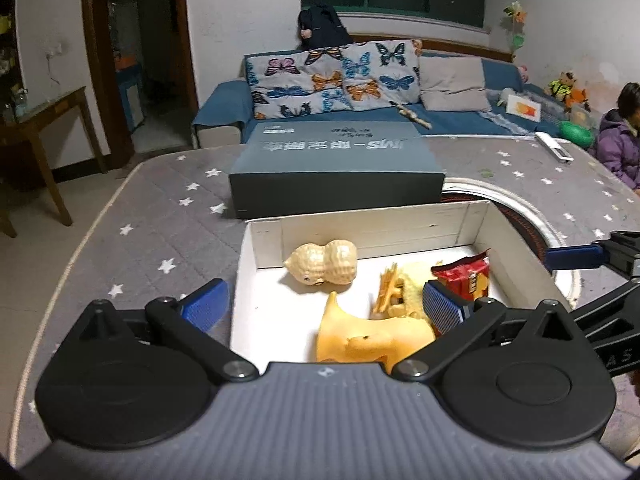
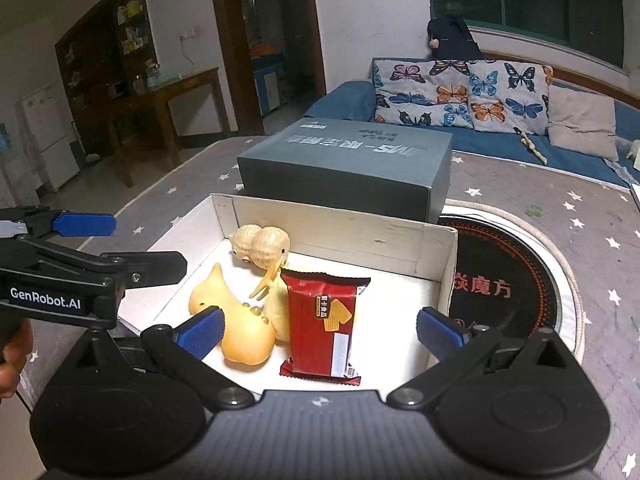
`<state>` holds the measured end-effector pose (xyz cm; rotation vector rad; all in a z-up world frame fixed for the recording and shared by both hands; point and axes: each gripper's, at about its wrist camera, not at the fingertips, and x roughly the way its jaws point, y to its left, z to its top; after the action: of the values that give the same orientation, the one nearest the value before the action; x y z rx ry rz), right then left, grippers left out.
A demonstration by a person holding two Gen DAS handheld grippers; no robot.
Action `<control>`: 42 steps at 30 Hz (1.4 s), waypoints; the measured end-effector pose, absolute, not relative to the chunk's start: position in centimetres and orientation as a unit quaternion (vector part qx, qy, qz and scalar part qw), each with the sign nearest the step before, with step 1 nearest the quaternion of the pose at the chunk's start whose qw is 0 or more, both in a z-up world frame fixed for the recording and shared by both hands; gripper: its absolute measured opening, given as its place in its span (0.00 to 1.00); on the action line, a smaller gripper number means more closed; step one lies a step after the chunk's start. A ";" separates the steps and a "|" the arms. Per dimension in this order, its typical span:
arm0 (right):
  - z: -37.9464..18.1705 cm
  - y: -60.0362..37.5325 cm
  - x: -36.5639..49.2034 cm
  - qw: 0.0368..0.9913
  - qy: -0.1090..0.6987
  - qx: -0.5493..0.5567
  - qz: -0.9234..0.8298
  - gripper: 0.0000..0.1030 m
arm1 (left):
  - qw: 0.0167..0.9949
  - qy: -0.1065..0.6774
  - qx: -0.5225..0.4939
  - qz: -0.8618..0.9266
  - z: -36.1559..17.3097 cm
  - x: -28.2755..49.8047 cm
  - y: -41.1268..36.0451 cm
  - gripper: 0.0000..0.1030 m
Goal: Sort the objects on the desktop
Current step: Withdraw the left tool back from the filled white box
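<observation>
A shallow white box (image 1: 360, 222) (image 2: 332, 230) sits on the star-patterned table and holds a peanut-shaped toy (image 1: 324, 266) (image 2: 262, 246), a yellow soft toy (image 1: 368, 340) (image 2: 236, 320), a yellow clip (image 1: 388, 292) and a red snack packet (image 1: 466, 278) (image 2: 326, 320). My left gripper (image 1: 324, 308) hangs open over the box's near left part, its fingers apart with nothing between them. My right gripper (image 2: 318, 330) is open too, straddling the packet and soft toy from above without touching. The left gripper's blue fingertip (image 2: 84, 225) shows at the left of the right wrist view.
A dark grey closed box (image 1: 336, 168) (image 2: 348, 164) lies just behind the white box. A round black hotplate (image 2: 508, 280) is set in the table to the right. A sofa with butterfly cushions (image 1: 336, 76) stands beyond, and a person in purple (image 1: 618, 144) sits at far right.
</observation>
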<state>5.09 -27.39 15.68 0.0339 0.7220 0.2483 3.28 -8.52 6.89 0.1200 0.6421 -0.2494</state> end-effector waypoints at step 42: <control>14.5 -27.4 0.0 0.933 0.358 0.029 0.032 1.00 | 0.944 0.319 0.043 -0.064 6.6 -1.5 -7.9 1.00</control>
<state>0.04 -27.42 14.51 0.0590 0.7325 0.0651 -1.49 -7.91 6.55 0.0884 0.6511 -0.1305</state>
